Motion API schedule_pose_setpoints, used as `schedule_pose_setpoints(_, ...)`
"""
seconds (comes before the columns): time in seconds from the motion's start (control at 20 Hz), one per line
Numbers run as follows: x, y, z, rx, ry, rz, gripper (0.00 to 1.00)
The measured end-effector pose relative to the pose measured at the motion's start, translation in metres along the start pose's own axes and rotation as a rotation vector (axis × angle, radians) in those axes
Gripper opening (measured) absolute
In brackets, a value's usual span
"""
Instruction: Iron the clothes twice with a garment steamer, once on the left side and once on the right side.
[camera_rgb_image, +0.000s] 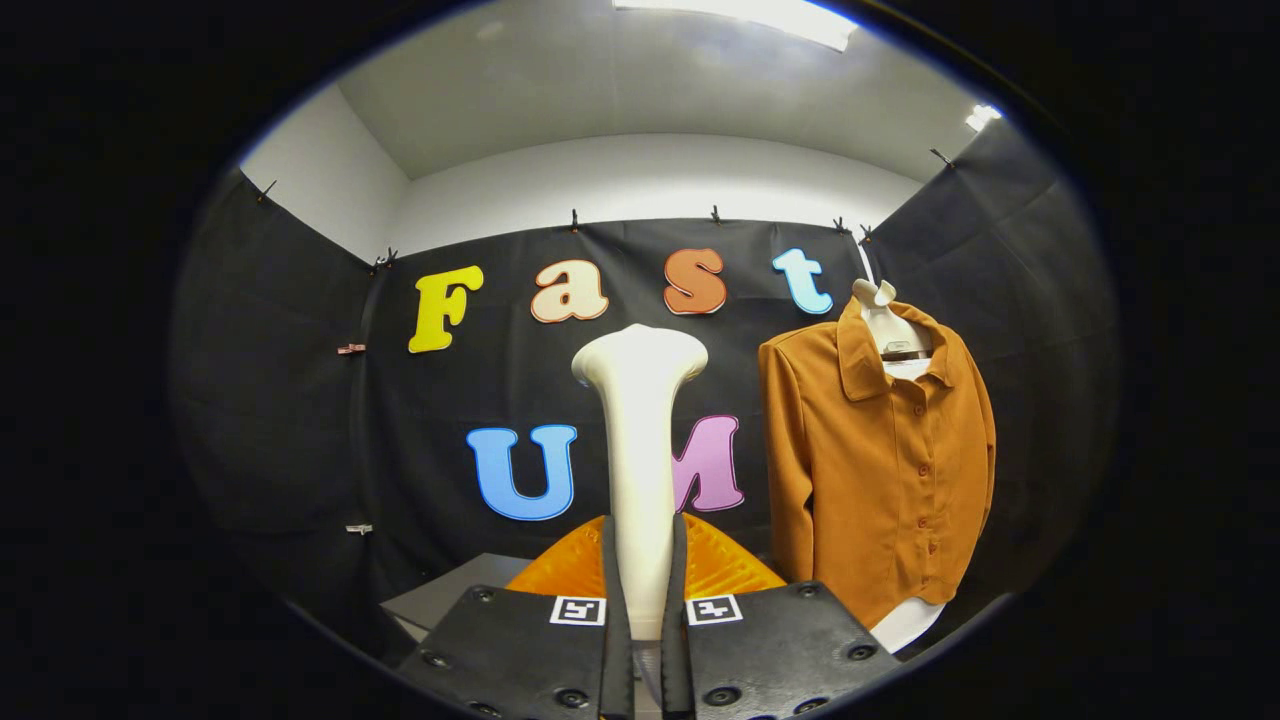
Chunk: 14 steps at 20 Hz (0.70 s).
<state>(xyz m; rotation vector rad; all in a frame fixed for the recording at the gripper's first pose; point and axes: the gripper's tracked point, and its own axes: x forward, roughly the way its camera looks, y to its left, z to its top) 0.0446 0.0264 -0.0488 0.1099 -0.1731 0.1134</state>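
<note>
Now tongs (645, 590) tight on steamer (640, 440) – shirt (880, 470) beyond

Garment steamer (640, 440): cream-white, smooth plastic body, slim handle widening to a flared head at the top. Stands upright, head uppermost, handle clamped between the two fingers of the tongs (645, 600), both pressing on it. Well apart from the shirt, to its left and nearer.

Shirt (880, 450): rust-orange, long-sleeved, pointed collar, front buttoned with a row of matching buttons. Hangs upright on a white torso form, sleeves hanging straight down at the sides. Located far right, before the dark wall.
</note>
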Motion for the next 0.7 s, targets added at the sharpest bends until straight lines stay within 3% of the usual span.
schedule_pose_setpoints(0.7,-0.0011,0.0017,0.0027,-0.010,-0.003,0.012,0.14)
